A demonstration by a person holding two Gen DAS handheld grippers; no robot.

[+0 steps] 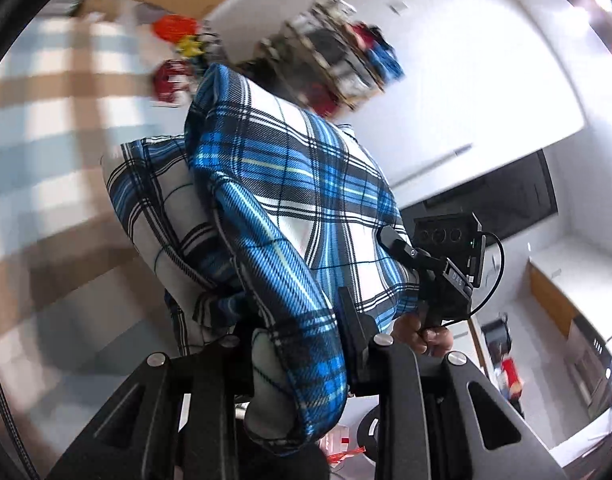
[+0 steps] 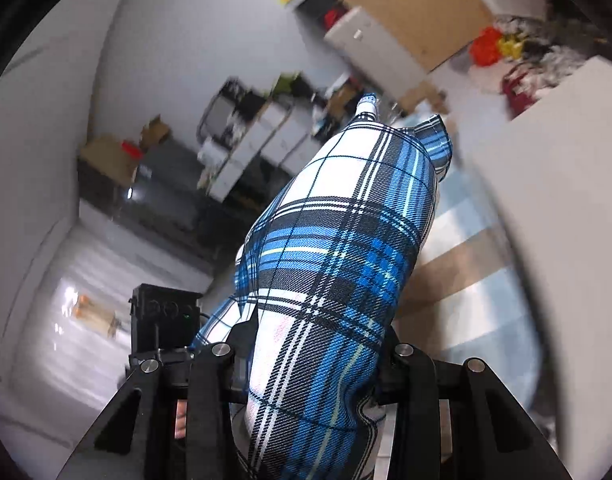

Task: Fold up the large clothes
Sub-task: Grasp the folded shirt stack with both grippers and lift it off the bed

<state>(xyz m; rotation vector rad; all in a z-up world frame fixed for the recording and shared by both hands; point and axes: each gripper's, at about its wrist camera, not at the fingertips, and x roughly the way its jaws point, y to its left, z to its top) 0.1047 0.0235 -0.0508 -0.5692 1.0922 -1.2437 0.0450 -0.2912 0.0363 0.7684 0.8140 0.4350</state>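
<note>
Bunched blue, white and black plaid flannel garment (image 1: 281, 208) fills the middle of both views, held up in the air above a checked blue, tan and white cloth-covered surface (image 1: 45, 128) that shows blurred behind it. Its fabric is soft and thick, gathered into rounded folds, with a hemmed edge curving down toward the lens in the left wrist view.

Black left hand-held gripper (image 1: 301, 364) stands narrow, its fingers clamped on a thick roll of the garment that passes between them. Black right hand-held gripper (image 2: 314, 360) is likewise narrow and pinches a bundle of the same garment (image 2: 338, 248), which rises away from it to a pointed corner at the top.

Only the left wrist view shows the layered underside of the garment, the other gripper's black camera unit (image 1: 450, 248) just beside the cloth, and bare fingers (image 1: 430, 334) gripping its handle. Only the right wrist view shows grey cabinets and cardboard boxes (image 2: 241, 140) along the far wall; a black camera unit (image 2: 161, 312) sits at lower left there.
</note>
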